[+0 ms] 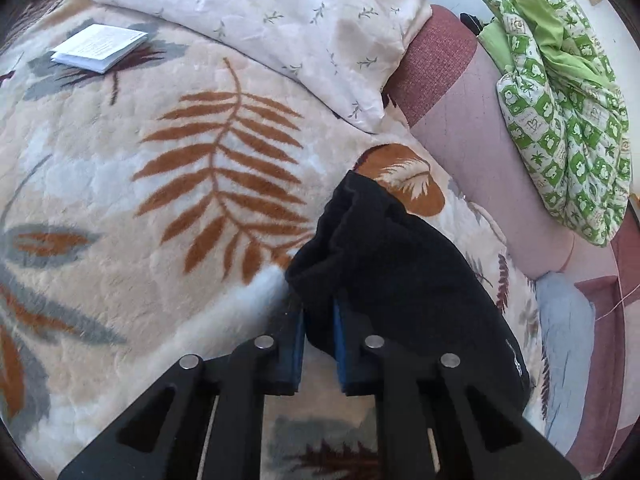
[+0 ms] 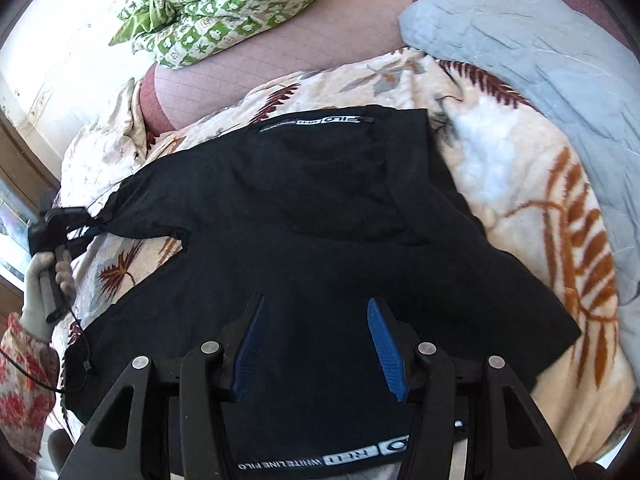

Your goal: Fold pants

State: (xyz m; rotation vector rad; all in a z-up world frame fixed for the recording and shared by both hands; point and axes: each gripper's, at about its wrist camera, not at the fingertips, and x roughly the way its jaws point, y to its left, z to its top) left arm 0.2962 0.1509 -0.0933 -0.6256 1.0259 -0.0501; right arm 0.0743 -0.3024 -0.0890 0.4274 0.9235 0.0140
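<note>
Left wrist view shows the left gripper (image 1: 318, 344) clenched on a bunched fold of the black pants (image 1: 396, 264): the blue pads (image 1: 298, 340) stand close together with the dark cloth pinched between them. From that pinch the fabric rises in a crumpled hump ahead of the fingers and spreads away to the right, lying on the leaf-patterned blanket (image 1: 160, 168) that covers the bed. Beyond it, a floral pillow (image 1: 280, 20) lies at the head of the bed, a small white booklet (image 1: 98, 46) rests on the blanket to the far left, and a green-and-white checked quilt (image 1: 560, 120) is heaped on the pink sofa arm (image 1: 460, 112) to the right.

Right wrist view shows the right gripper (image 2: 316, 344) released, its blue pads (image 2: 386, 350) standing well apart and hovering over the pants (image 2: 304, 208); whether the fingertips touch the cloth cannot be told. The garment lies spread across the blanket (image 2: 560, 240) directly beneath and ahead of this gripper, with a white-lettered waistband strip near the lower edge and another printed strip at the far edge. At the left edge, a gloved hand (image 2: 38, 292) in a red-flowered sleeve (image 2: 24, 380) holds the left gripper (image 2: 86, 222) at the pants' left corner. A pale blue quilt (image 2: 540, 60) lies to the upper right.
</note>
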